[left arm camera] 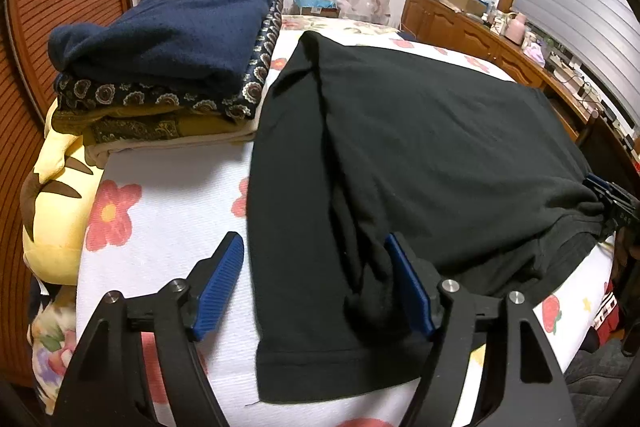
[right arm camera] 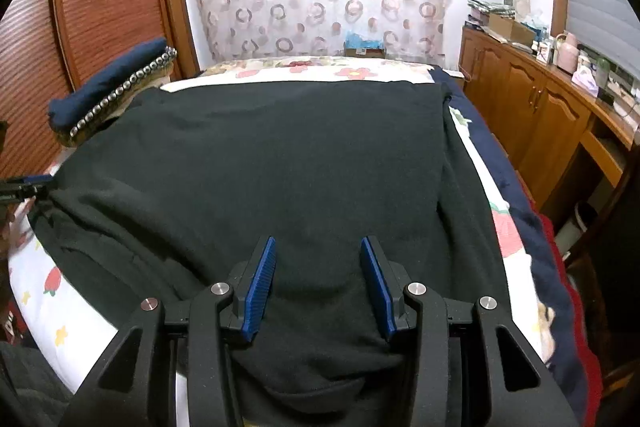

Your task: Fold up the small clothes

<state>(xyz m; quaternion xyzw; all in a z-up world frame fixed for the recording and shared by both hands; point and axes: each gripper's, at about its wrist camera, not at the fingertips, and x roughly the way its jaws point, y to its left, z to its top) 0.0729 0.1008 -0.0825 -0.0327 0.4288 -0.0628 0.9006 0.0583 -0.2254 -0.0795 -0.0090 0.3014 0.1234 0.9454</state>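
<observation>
Near hem of the black garment [right arm camera: 280,163] is passing under the right gripper [right arm camera: 318,247] and dropping out of sight below its body, so the edge there is hard to make out; its pads are standing apart with a bunched fold of cloth rising between them, and whether they are pressing on it cannot be told. In the left wrist view the right gripper is showing only as a cut-off black and blue tip at the far right edge, seemingly touching the garment's corner. The left gripper [left arm camera: 314,247] is pointing steeply down, jaws spread wide and released: its left pad [left arm camera: 220,287] is hovering over the bare flowered bedcover [left arm camera: 168,227], its right pad [left arm camera: 412,287] is lying against a dark rumpled ridge of the garment, and nothing is clamped. The garment is lying mostly flat ahead of both tools, spread across the bedcover. Ahead and to the left of the left gripper, a stack of folded clothes [left arm camera: 176,43] is sitting, navy piece on top, just beside the garment's far left edge.
</observation>
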